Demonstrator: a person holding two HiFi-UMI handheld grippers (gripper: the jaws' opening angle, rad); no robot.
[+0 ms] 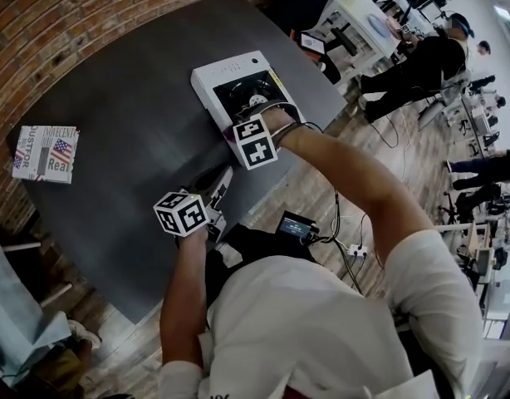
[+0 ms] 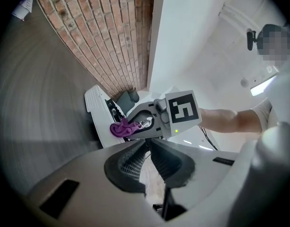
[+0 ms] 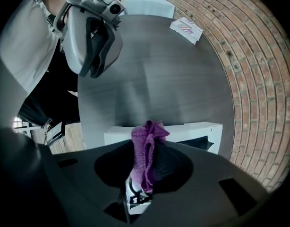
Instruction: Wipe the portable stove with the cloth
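Note:
The white portable stove (image 1: 215, 77) with its black burner sits near the far right edge of the dark round table (image 1: 130, 115). My right gripper (image 1: 240, 128) is at the stove's near edge, shut on a purple cloth (image 3: 146, 150) that bunches out past the jaws. The stove (image 3: 192, 131) lies just beyond the cloth in the right gripper view. My left gripper (image 1: 218, 181) hovers over the table closer to me, apart from the stove, its jaws shut with nothing between them. From the left gripper view, the cloth (image 2: 119, 128) hangs against the stove's (image 2: 95, 105) side.
A printed packet (image 1: 46, 153) lies at the table's left side by the brick wall (image 1: 89, 7). A small device with cables (image 1: 296, 225) sits on the wooden floor beside the table's edge. People and desks (image 1: 421, 65) stand farther off at the right.

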